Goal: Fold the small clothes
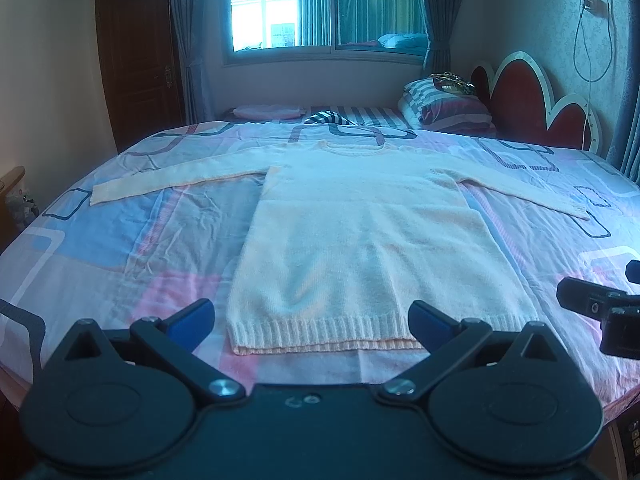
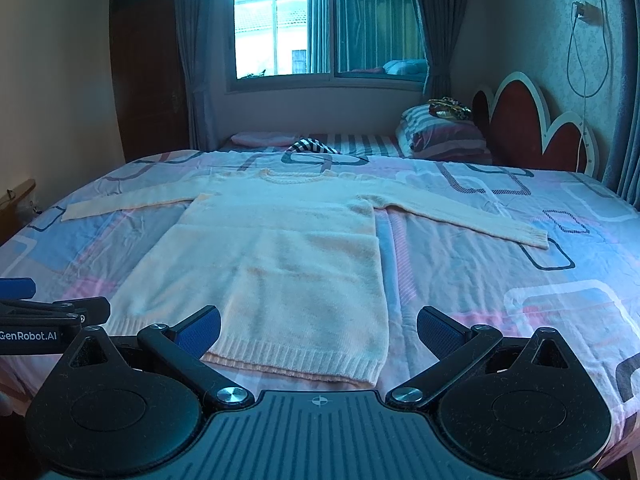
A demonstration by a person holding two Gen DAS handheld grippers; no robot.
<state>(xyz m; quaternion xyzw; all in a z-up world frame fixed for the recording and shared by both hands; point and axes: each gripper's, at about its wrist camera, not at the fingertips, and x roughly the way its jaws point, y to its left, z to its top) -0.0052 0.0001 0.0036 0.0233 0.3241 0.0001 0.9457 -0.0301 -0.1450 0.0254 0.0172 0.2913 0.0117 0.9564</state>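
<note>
Above sweater [image 1: 360,240] hem, both hand-held grippers [image 1: 312,322] [image 2: 319,330] spread.

Cream sweater [image 1: 360,240] flat, sleeves outspread

Sweater [image 1: 360,240] flat on bed [image 1: 120,248], neck toward window [image 1: 320,4], hem nearest, sleeves out left and right. Left gripper [image 1: 312,324] and right gripper [image 2: 319,332] at near edge before hem, jaws spread, apart from cloth. Pillows [image 1: 448,108] behind at right, against headboard [image 1: 532,100]. Door [image 1: 136,60] far left
</note>
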